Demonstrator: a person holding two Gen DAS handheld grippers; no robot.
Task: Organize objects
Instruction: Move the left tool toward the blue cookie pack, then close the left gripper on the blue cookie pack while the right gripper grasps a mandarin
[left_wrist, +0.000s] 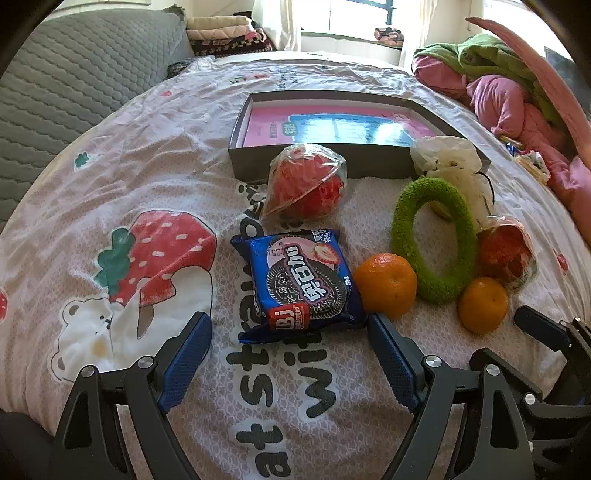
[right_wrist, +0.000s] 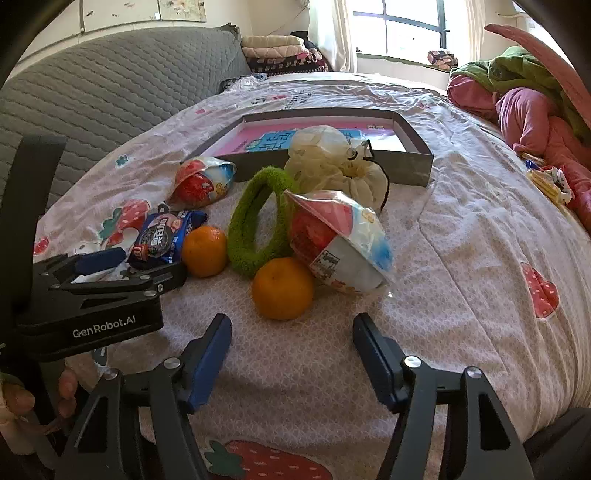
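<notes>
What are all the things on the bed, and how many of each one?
cookie packet: 1, blue, in front of the left gripper
oranges: 2, orange, either side of the ring's near end
fuzzy ring: 1, green, leaning upright among the snacks
wrapped snack cups: 2, red in clear plastic, one by the box, one by the ring
bag: 1, cream, against the box's front
box: 1, grey, pink inside, behind the items
bedsheet: 1, white with strawberries, under everything
left gripper: open, at the packet
right gripper: open, near one orange
</notes>
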